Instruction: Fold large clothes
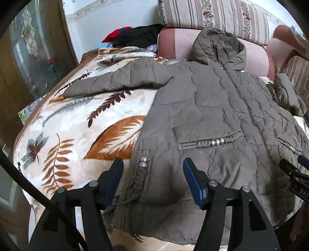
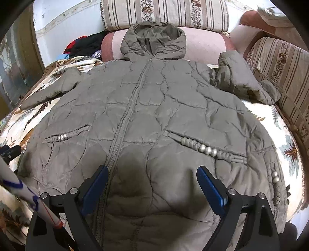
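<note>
An olive-grey quilted hooded jacket lies front up and zipped on a leaf-patterned blanket. Its hood rests against a pink cushion. One sleeve stretches out flat to the left. The other sleeve lies bunched at the right. My left gripper hovers open over the hem's left corner, with the pearl-trimmed side seam between its fingers but not pinched. My right gripper stands open above the lower front, just right of the zip, holding nothing.
Striped floral cushions line the back and the right side. A heap of black and red clothes lies at the back left. A glass-panelled door stands at the left. A white sleeve crosses the right wrist view's lower left.
</note>
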{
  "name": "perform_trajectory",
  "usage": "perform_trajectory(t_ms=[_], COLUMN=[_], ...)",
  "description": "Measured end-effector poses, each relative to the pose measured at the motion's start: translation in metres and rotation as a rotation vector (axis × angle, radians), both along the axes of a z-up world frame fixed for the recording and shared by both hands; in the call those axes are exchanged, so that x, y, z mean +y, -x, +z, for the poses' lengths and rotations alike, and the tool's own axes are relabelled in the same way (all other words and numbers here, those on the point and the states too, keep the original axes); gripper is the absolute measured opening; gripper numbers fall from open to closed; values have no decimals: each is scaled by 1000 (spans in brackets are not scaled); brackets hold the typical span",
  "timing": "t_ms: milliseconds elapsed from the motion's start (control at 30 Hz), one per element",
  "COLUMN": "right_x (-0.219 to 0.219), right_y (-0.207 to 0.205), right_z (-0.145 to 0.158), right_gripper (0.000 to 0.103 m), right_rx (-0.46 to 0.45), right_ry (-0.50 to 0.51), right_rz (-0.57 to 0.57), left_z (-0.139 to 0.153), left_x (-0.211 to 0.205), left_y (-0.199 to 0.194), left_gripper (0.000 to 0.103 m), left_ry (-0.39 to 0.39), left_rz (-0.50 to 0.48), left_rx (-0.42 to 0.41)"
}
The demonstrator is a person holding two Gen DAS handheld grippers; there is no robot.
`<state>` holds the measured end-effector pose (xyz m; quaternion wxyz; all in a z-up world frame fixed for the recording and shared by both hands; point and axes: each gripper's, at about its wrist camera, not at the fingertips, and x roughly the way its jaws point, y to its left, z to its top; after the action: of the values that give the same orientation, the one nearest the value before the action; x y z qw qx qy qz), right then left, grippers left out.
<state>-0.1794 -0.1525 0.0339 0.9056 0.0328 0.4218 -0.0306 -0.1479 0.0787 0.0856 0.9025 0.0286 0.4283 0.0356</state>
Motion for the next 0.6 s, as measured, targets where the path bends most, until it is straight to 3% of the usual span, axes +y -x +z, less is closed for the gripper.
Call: perform_trajectory(t_ms=[267, 600], right_x=[2, 4], right_y=[2, 1], right_z=[6, 5], right_gripper=[95, 95], right_rx=[-13, -15], right_ry=[3, 25], right_rz=[5, 3], left_z=[6, -7], left_x=[-5, -3], left_y=[-2, -7], left_gripper=[70, 70], left_ry=[8, 13], left_rz=[-12, -7], left_rx=[7, 47])
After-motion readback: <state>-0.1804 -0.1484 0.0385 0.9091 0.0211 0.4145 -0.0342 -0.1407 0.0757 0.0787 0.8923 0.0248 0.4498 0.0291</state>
